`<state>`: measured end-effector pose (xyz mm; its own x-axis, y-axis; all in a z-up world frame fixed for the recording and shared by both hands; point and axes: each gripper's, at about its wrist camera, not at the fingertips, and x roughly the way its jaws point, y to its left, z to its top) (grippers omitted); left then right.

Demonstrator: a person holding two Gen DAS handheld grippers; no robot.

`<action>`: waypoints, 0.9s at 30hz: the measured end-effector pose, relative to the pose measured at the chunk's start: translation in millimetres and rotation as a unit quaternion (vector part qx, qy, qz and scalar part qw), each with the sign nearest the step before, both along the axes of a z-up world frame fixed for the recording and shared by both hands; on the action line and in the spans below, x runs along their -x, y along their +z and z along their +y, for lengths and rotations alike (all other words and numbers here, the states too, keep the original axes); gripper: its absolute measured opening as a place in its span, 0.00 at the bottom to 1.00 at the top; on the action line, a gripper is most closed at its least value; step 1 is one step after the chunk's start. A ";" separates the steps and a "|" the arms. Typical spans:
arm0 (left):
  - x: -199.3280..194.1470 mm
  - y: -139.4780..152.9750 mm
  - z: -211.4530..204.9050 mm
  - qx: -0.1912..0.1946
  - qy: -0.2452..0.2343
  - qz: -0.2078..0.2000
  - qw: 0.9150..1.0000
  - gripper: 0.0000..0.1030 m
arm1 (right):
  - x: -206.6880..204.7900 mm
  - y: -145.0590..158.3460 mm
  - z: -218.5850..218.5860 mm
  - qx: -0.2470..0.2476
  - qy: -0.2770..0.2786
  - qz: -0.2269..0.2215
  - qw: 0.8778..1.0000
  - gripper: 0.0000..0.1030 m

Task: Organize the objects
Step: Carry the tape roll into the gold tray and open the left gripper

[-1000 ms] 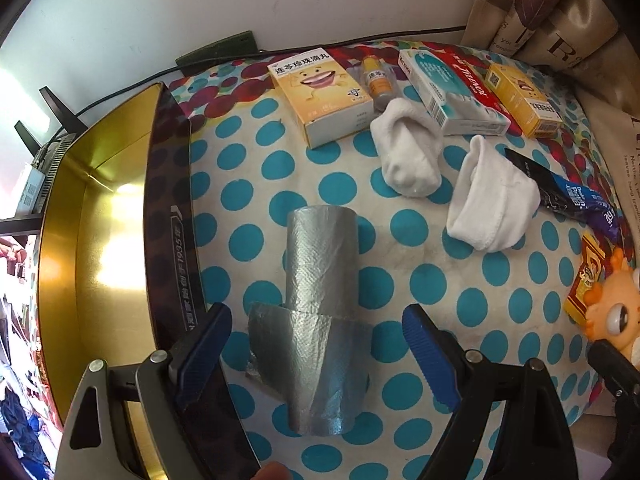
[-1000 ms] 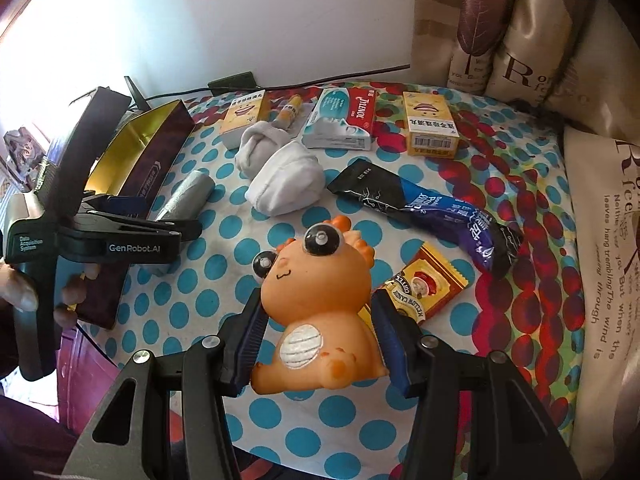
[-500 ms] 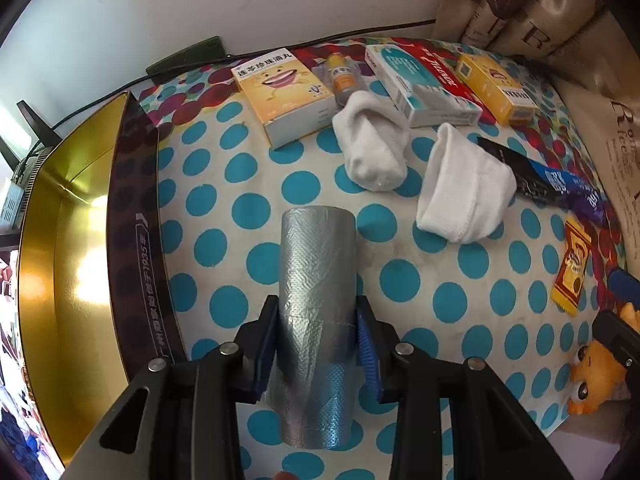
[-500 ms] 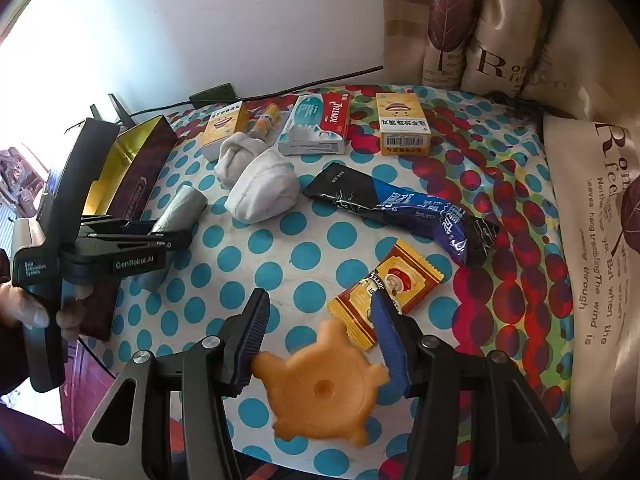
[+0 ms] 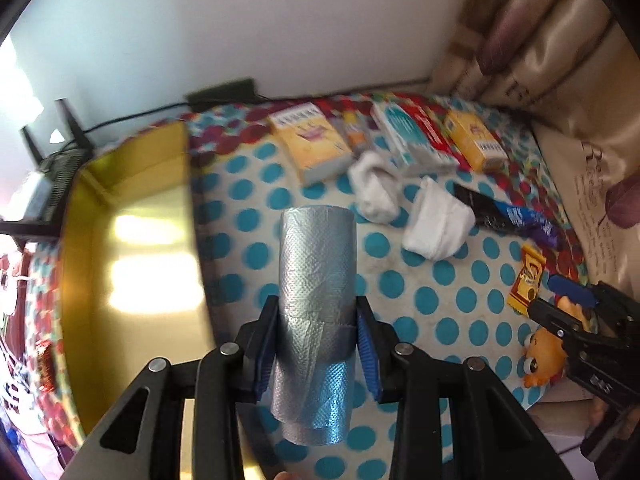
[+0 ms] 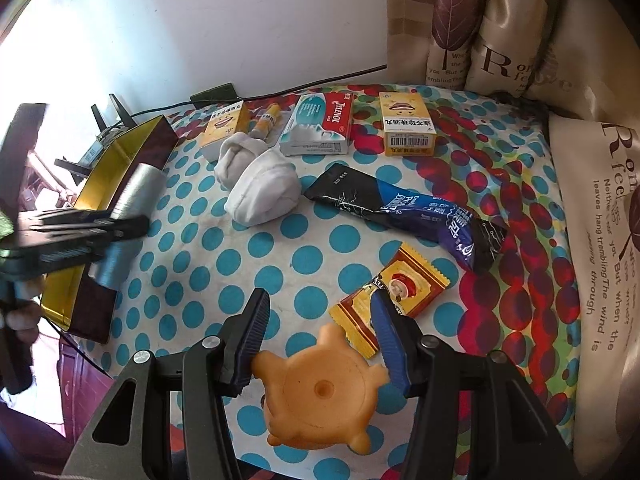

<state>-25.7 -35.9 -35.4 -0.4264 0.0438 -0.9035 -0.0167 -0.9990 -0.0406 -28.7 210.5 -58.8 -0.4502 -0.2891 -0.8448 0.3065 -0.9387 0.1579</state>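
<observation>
A silver roll of bags (image 5: pixel 316 256) hangs above the dotted cloth, with my left gripper (image 5: pixel 317 305) shut on its lower half. The gold-lined box (image 5: pixel 132 264) lies just left of it. In the right wrist view the same roll (image 6: pixel 138 192) is over the box's (image 6: pixel 100 184) near wall, held by the left gripper (image 6: pixel 120 227). My right gripper (image 6: pixel 319 320) is shut on an orange toy dragon (image 6: pixel 320 396), whose flat base faces the camera. From the left wrist view the toy (image 5: pixel 546 354) hangs near the table's right edge.
Two white sock bundles (image 6: pixel 262 190) lie mid-table. Behind them are yellow medicine boxes (image 6: pixel 406 124), a teal and red box (image 6: pixel 320 124) and a small bottle (image 6: pixel 266 122). A dark blue packet (image 6: pixel 408 216) and a candy sachet (image 6: pixel 394 294) lie right. Cushions (image 6: pixel 520 20) border the right side.
My left gripper closed on the silver roll and lifted it off the cloth beside the gold box. The orange toy went from upright on the table to base-up in my right gripper.
</observation>
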 end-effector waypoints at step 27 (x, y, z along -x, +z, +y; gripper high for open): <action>-40.7 1.1 -93.6 0.029 0.123 0.017 0.992 0.72 | -7.4 -13.3 15.8 -0.029 -0.021 -0.019 0.999 0.54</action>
<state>15.0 -129.5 -34.4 -0.4479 -0.1170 -0.8864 0.2273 -0.9737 0.0136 -21.3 226.3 -72.1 -0.4276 -0.2206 -0.8766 0.2616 -0.9585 0.1136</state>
